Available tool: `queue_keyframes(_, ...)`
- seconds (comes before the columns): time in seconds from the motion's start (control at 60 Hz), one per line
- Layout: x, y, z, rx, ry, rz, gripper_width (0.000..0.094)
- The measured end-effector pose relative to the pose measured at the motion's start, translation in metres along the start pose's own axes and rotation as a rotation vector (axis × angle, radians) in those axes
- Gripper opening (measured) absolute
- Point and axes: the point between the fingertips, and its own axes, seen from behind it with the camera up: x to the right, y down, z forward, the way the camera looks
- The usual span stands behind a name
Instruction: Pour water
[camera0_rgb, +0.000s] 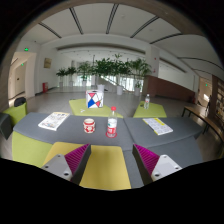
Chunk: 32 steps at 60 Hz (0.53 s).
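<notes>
A white cup with a red pattern stands on the grey and yellow table, beyond my fingers. Right beside it stands a small bottle with a red cap and red label. A clear water bottle stands farther back to the right. My gripper is open and empty, with its magenta pads wide apart. Cup and bottle are well ahead of the fingertips, roughly centred between them.
A magazine lies on the table to the left, papers to the right. A red, white and blue sign stands behind the cup. Chairs stand at the left, green plants at the back of the hall.
</notes>
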Motion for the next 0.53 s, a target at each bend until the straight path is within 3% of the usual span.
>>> queue_keyframes(0.283, -0.014, 0.015, -0.091, 0.045, -0.010, 0.010, 0.0857)
queue_keyframes(0.533, -0.013, 0.037, -0.130, 0.061, -0.014, -0.008, 0.0855)
